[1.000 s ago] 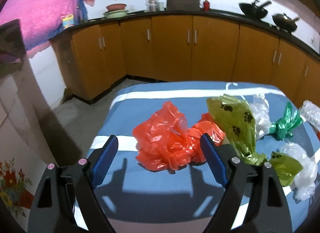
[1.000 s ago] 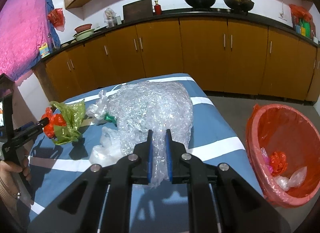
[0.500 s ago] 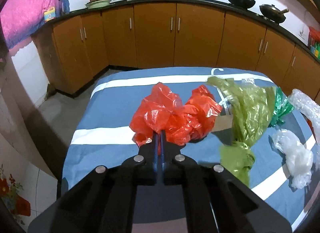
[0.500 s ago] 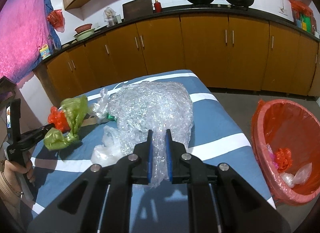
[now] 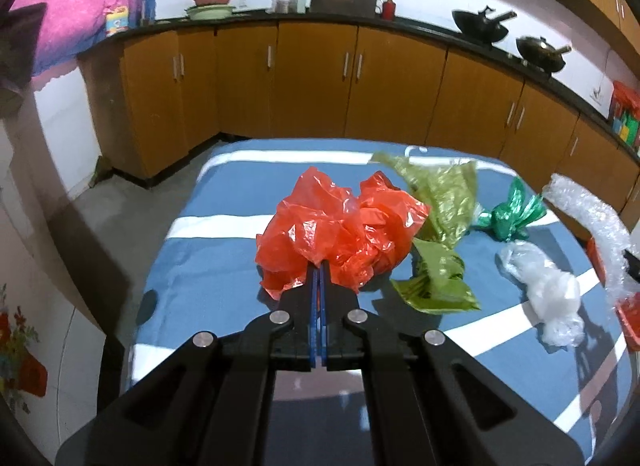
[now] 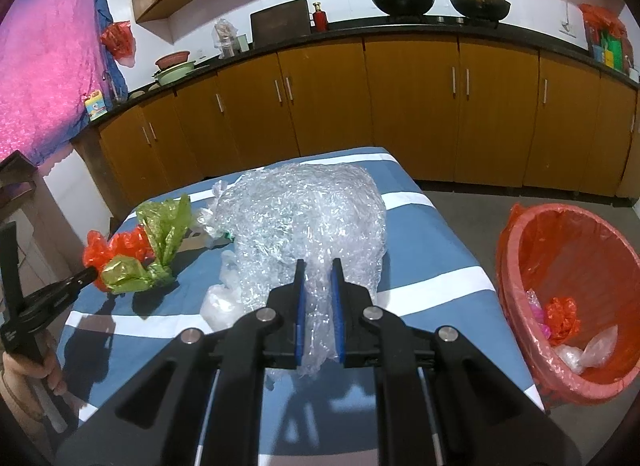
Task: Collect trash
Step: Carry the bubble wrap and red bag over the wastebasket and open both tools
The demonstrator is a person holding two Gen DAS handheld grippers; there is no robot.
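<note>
Left gripper (image 5: 319, 266) clamped tight on a fold of the crumpled red bag (image 5: 340, 234), jaws just closed onto it. Olive-green bag (image 5: 438, 225) touching the red one on the gripper's right; dark green knotted bag (image 5: 510, 215) and clear plastic wad (image 5: 548, 290) farther right. Bare blue-and-white striped desk (image 5: 224, 201) to the left, edge near, floor beyond.

Right gripper (image 6: 318, 290) nearly closed, pinching a tail of bubble wrap (image 6: 304, 217) bulging straight ahead. Open striped cloth to its right up to the desk edge; past that edge, below and right, red-lined trash bin (image 6: 516, 266) with scraps inside.
</note>
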